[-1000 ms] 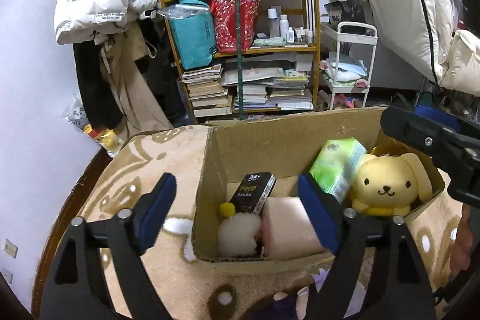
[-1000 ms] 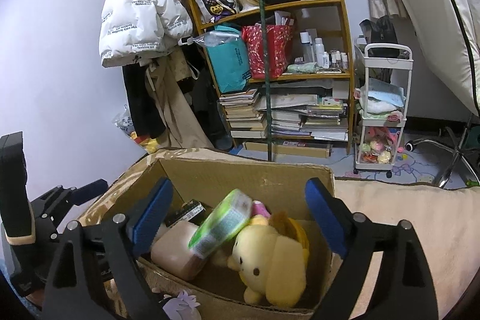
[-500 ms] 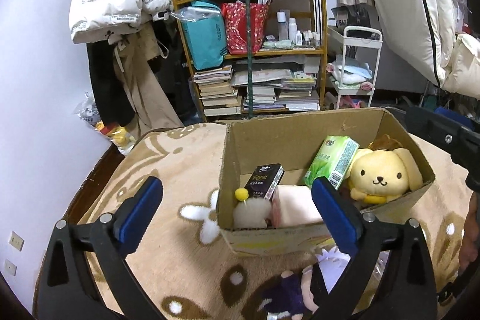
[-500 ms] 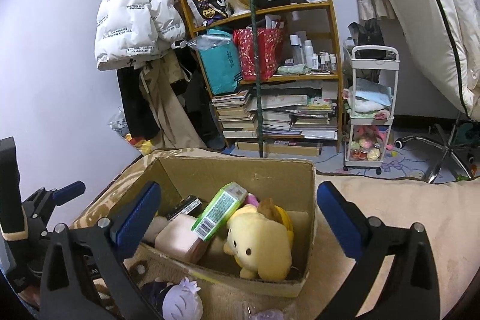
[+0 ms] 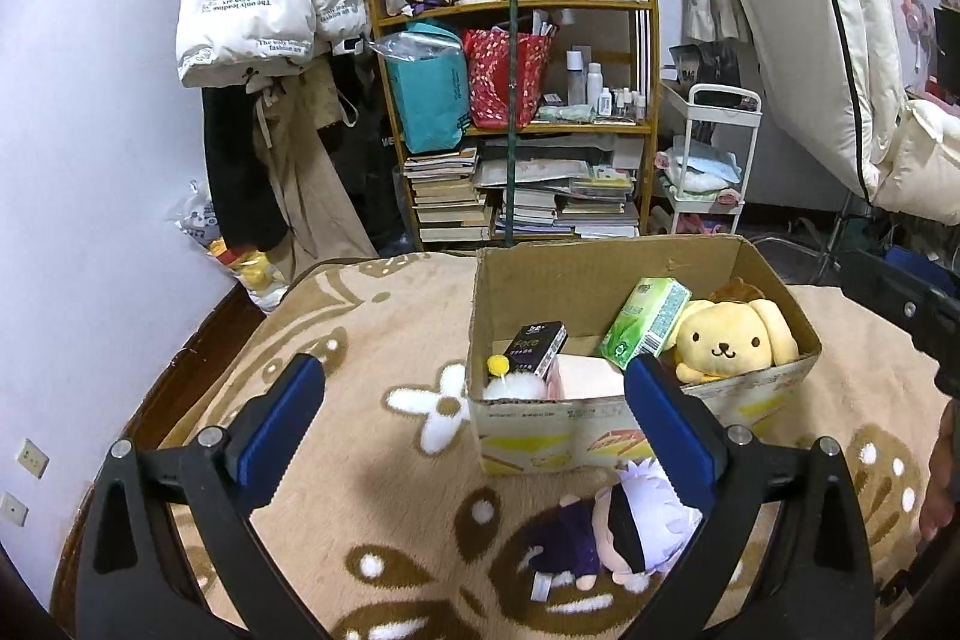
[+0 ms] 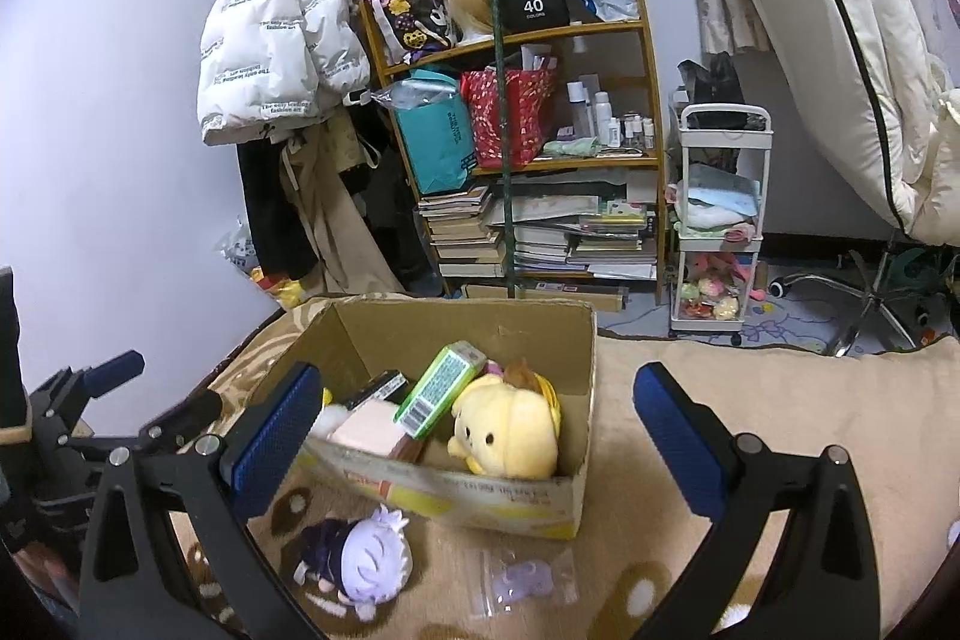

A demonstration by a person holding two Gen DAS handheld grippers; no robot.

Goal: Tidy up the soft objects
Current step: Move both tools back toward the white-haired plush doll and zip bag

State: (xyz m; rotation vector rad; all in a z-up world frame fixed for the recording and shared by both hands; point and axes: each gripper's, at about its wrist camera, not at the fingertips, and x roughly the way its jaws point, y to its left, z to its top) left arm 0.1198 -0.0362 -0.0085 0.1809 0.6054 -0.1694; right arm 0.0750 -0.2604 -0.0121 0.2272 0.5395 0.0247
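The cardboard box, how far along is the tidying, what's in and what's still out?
Already in the cardboard box: yellow dog plush, green tissue pack, pink sponge block, black packet, white pompom. In hand: nothing; left gripper and right gripper are open. Left: the white-haired doll and small clear bag on the blanket.

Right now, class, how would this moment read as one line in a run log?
left gripper: open, empty | right gripper: open, empty | box: yellow plush inside | doll: on blanket, outside box
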